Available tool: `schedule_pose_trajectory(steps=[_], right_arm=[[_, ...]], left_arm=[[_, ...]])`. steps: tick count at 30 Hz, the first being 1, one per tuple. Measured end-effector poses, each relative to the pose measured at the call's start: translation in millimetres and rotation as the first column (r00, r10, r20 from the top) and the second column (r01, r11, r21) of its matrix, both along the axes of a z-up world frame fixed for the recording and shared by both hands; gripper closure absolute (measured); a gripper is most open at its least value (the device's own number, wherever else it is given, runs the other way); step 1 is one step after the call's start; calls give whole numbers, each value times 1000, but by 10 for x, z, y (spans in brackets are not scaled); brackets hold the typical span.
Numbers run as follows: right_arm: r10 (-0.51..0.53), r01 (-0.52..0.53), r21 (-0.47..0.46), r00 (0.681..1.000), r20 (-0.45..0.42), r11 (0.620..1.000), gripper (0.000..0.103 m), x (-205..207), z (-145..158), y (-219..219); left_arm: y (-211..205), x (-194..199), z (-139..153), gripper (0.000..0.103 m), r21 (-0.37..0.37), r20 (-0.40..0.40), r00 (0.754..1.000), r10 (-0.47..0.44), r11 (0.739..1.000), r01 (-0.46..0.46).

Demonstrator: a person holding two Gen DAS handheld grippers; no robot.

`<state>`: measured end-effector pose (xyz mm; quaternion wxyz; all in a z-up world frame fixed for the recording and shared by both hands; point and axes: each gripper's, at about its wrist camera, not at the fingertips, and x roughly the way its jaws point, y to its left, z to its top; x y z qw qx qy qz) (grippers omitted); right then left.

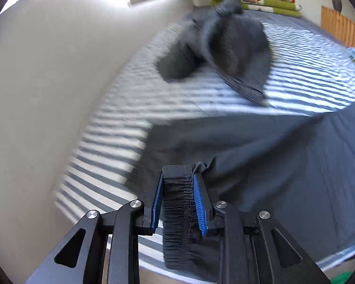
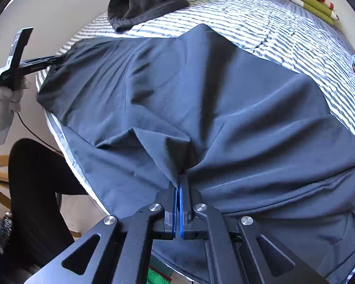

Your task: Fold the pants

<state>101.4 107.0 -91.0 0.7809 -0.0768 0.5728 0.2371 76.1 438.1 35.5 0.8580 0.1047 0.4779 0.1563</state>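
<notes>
The pants (image 2: 177,99) lie spread on the striped bed (image 2: 260,23). The left claw (image 1: 178,196) grasps the elastic waistband (image 1: 177,203); the right claw (image 2: 178,198) is clenched on a pinch of fabric. Lift both evenly, keeping the cloth taut, so the fold lands square.

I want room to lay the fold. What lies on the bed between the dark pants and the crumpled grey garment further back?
Only bare striped bedcover separates the pants from the grey garment, seen in the right wrist view.
</notes>
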Motion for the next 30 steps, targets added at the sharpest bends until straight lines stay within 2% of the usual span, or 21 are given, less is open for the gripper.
schedule_pose_trajectory(steps=[4, 7, 10, 12, 15, 17, 19, 24, 27, 30], right_arm=[[-11, 11, 26, 1000, 26, 1000, 102, 4, 117, 38], [-7, 4, 56, 999, 42, 998, 102, 23, 191, 166], [5, -7, 74, 999, 35, 997, 102, 36, 180, 319], [30, -31, 56, 999, 29, 998, 102, 11, 108, 435], [81, -80, 37, 997, -11, 996, 101, -38, -58, 536], [83, -81, 53, 996, -36, 995, 97, -54, -83, 493], [64, -60, 87, 997, -53, 994, 96, -68, -14, 364], [27, -24, 169, 1000, -14, 985, 78, -169, 417, -171], [-50, 47, 188, 999, 10, 981, 74, -237, 642, -680], [-189, 180, 160, 981, 43, 971, 74, -220, 828, -1366]], left_arm=[[211, 194, 247, 76, 31, 44, 999, 26, 999, -27], [327, 458, 287, 76, 95, 30, 999, 19, 995, -21], [442, 710, 180, 76, 115, -12, 1000, 15, 993, -13], [495, 856, -16, 76, 108, -78, 997, 12, 994, -3], [492, 927, -264, 73, 149, -155, 988, 21, 989, 2], [479, 923, -297, 72, 147, -162, 986, 26, 989, -2], [471, 891, -253, 70, 139, -157, 987, 26, 990, -4], [465, 807, -68, 67, 196, -146, 988, 50, 980, -21], [496, 747, 65, 67, 240, -133, 988, 84, 969, -50], [499, 670, 253, 67, 223, -84, 991, 104, 971, -83]])
